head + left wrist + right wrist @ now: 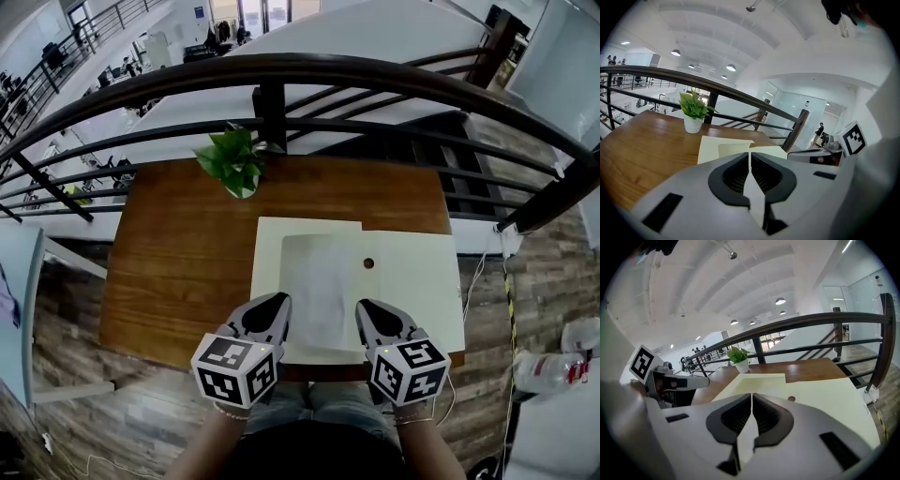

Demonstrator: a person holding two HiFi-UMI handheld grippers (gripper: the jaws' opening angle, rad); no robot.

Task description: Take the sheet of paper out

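A pale cream folder (pixel 412 281) lies flat on the wooden table (pixel 178 253), with a small brown button (pixel 368 263) near its middle. A white sheet of paper (pixel 314 281) shows in the folder's left half and reaches the near edge. My left gripper (pixel 272 307) is shut and empty, hovering at the folder's near left corner. My right gripper (pixel 371 311) is shut and empty too, just right of the sheet's near end. The left gripper (pixel 750 157) points over the folder (pixel 712 147). The right gripper (pixel 752 397) looks along the folder (pixel 825 394).
A small potted plant (pixel 234 164) stands at the table's far edge, beyond the folder's far left corner. A dark metal railing (pixel 281 70) runs behind the table. The table's near edge is under my grippers; wood floor lies on both sides.
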